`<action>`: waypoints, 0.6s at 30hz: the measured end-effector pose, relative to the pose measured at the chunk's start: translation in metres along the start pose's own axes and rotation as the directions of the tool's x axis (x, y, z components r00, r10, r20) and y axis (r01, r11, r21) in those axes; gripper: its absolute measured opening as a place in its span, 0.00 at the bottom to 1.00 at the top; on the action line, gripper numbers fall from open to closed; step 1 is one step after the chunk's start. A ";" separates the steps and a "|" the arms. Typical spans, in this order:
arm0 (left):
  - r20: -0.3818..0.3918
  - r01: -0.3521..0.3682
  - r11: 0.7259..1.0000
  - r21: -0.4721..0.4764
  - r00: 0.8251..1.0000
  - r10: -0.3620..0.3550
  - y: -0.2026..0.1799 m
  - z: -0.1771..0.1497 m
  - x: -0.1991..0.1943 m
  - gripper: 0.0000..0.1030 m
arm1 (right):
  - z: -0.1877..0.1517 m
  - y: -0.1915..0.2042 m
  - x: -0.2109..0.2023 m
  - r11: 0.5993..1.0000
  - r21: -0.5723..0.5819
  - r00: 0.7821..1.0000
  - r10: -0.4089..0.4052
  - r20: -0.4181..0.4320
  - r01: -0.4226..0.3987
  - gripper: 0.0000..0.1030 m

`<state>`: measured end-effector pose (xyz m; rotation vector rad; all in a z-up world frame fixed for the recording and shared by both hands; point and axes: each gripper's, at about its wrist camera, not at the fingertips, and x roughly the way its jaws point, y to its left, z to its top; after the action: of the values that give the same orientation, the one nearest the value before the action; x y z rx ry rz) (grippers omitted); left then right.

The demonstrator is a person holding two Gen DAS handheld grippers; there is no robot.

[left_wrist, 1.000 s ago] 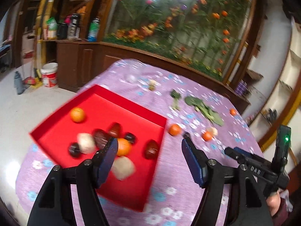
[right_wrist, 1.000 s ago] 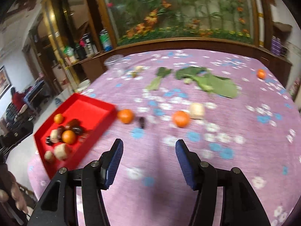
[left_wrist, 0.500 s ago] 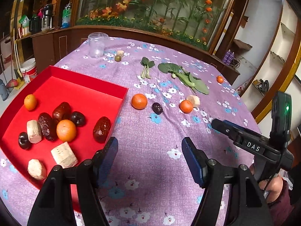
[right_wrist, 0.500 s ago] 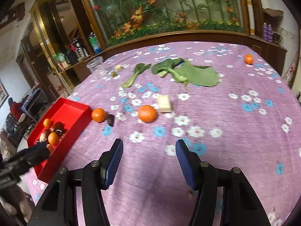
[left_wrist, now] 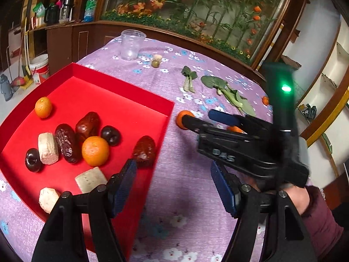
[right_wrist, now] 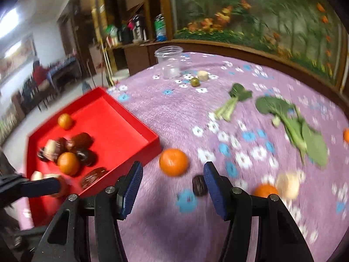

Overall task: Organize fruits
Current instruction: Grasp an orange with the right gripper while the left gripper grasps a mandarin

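Both the left gripper and the right gripper are half open and empty. An orange lies at 12 o'clock of the right one, just beside the red tray.

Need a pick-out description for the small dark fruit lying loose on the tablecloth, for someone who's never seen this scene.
Start at the red tray on the purple flowered tablecloth. Just off the tray's near corner sits an orange on the cloth, and beside it, towards the camera, lies the small dark fruit. It is the only dark, wrinkled piece outside the tray; its neighbours there are orange or pale.
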<state>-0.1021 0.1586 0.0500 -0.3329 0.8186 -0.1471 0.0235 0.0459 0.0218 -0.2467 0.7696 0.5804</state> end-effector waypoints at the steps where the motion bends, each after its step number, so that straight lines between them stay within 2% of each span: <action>1: 0.001 0.001 1.000 -0.002 1.000 -0.001 0.002 0.000 0.000 0.67 | 0.000 0.000 0.000 1.000 0.000 1.000 0.000 0.000 0.000 0.61; 2: 0.002 0.003 1.000 -0.004 1.000 -0.003 0.004 0.001 0.000 0.67 | 0.003 0.006 0.013 0.999 -0.042 1.000 -0.020 -0.021 0.019 0.59; 4: 0.004 0.008 1.000 -0.011 1.000 -0.008 0.008 0.002 0.001 0.67 | 0.004 0.008 0.025 0.998 -0.058 0.998 -0.029 -0.050 0.026 0.50; 7: -0.003 0.011 1.000 -0.015 1.000 -0.011 0.010 0.003 0.003 0.67 | 0.005 0.003 0.034 0.998 -0.044 0.996 -0.056 -0.072 0.053 0.36; 13: -0.006 0.016 1.000 -0.011 1.000 -0.016 0.009 0.004 0.004 0.67 | -0.005 -0.014 0.010 0.997 0.070 0.996 0.031 -0.082 -0.026 0.35; 14: -0.006 0.018 1.000 -0.007 1.000 -0.018 0.007 0.004 0.004 0.67 | -0.016 -0.024 -0.014 0.990 0.121 0.994 0.084 -0.067 -0.075 0.36; 18: -0.011 0.030 0.999 0.023 1.000 -0.029 -0.004 0.008 0.006 0.67 | -0.043 -0.047 -0.056 0.981 0.189 0.997 0.062 -0.040 -0.053 0.36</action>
<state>-0.0920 0.1550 0.0520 -0.3228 0.8221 -0.1859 -0.0069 -0.0328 0.0320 -0.0637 0.8723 0.5538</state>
